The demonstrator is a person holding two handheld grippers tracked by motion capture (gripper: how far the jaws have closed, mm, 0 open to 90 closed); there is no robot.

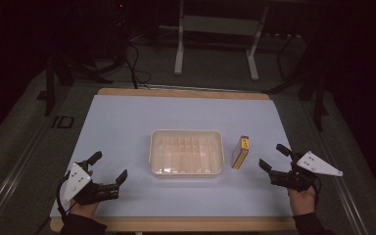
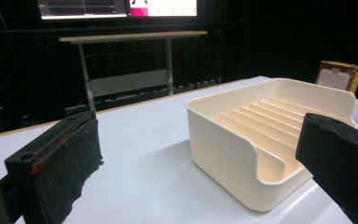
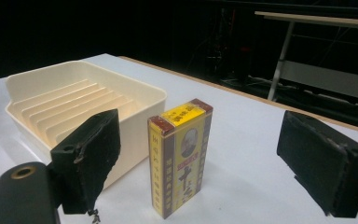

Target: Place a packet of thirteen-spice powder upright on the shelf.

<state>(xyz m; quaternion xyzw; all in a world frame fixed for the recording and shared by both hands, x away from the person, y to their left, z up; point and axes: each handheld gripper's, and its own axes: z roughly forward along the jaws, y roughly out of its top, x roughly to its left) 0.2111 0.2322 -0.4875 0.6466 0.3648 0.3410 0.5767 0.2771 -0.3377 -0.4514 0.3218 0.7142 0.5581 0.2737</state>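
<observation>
A cream plastic tray (image 1: 186,134) with ribs on its floor sits in the middle of the white table top; it also appears in the left gripper view as the tray (image 2: 223,140) and in the right gripper view as the tray (image 3: 37,81). Just to the tray's right a small yellow and brown box (image 1: 240,152) stands on its long edge; the box (image 3: 179,156) stands upright, and the box (image 2: 340,74) peeks over the tray's far wall. My left gripper (image 1: 106,168) rests near the front left, open and empty. My right gripper (image 1: 274,157) is open to the right of the box, apart from it.
The white sheet (image 1: 127,122) covers a wooden table whose front edge (image 1: 176,223) runs near the person's hands. Behind the table stands a metal frame (image 1: 215,39) on a dark floor with cables. A lit screen (image 2: 116,7) hangs at the back.
</observation>
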